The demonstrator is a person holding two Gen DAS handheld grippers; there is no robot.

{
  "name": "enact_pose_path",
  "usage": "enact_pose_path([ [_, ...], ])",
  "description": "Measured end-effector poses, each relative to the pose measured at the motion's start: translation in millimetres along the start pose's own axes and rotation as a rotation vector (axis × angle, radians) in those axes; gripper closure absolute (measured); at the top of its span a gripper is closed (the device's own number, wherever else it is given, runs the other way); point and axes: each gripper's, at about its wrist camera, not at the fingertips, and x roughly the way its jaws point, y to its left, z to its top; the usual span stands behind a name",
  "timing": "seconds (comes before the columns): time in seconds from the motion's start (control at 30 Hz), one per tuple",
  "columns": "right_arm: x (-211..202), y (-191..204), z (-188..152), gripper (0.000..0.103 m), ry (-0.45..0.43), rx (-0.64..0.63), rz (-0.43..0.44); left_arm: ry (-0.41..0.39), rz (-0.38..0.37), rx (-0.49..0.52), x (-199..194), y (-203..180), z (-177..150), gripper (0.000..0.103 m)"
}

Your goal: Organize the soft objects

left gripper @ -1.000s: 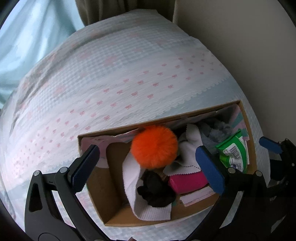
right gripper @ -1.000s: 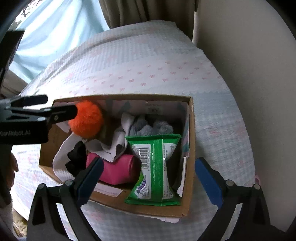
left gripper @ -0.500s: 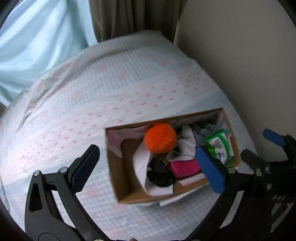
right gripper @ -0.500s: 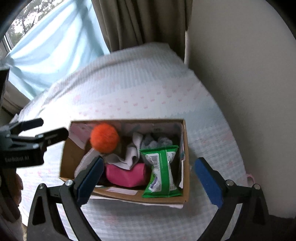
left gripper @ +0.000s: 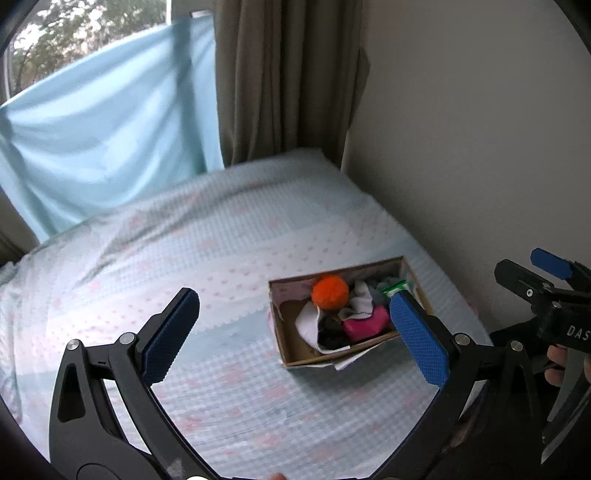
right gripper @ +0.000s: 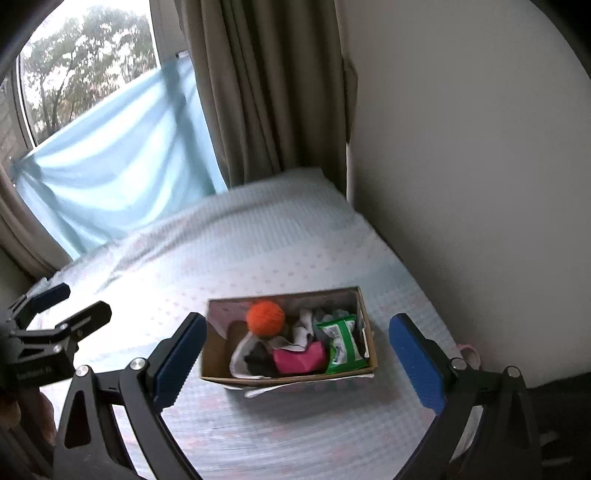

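Soft objects fill the cardboard box on my bed, close to the wall-side edge: orange pompom, pink roll, green packet. My left gripper and right gripper hang above, jaws wide, holding nothing; bare bedspread stretches leftward.

- You are looking at a bed covered by a pale blue quilted spread with faint pink marks, wrinkled toward its far left side.
- Right of the bed, a plain off-white wall runs along its edge and meets it in the far corner.
- Behind the bed's far end, beige curtains hang in heavy folds down to the mattress.
- Left of those curtains, a light blue cloth is stretched across the lower part of a window.
- Above the cloth, the window shows trees and a bright, overcast sky; soft daylight falls on the bed.
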Motion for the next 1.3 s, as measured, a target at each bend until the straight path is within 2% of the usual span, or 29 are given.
enact_pose_path([
  [0.2, -68, 37, -12, 0.005, -0.081, 0.02, -0.044, -0.113, 0.005, 0.0, -75, 26, -15, 0.0],
  [0.4, -118, 67, -35, 0.005, -0.161, 0.029, -0.094, -0.193, 0.001, -0.002, -123, 42, -35, 0.0],
  [0.57, -142, 87, -53, 0.005, -0.211, 0.011, -0.124, -0.261, 0.022, 0.014, -151, 47, -49, 0.0],
  [0.93, -161, 107, -66, 0.005, -0.273, 0.009, -0.159, -0.306, 0.012, 0.028, -173, 51, -62, 0.0],
  [1.3, -167, 104, -63, 0.005, -0.299, 0.019, -0.181, -0.327, 0.01, 0.033, -175, 48, -60, 0.0],
])
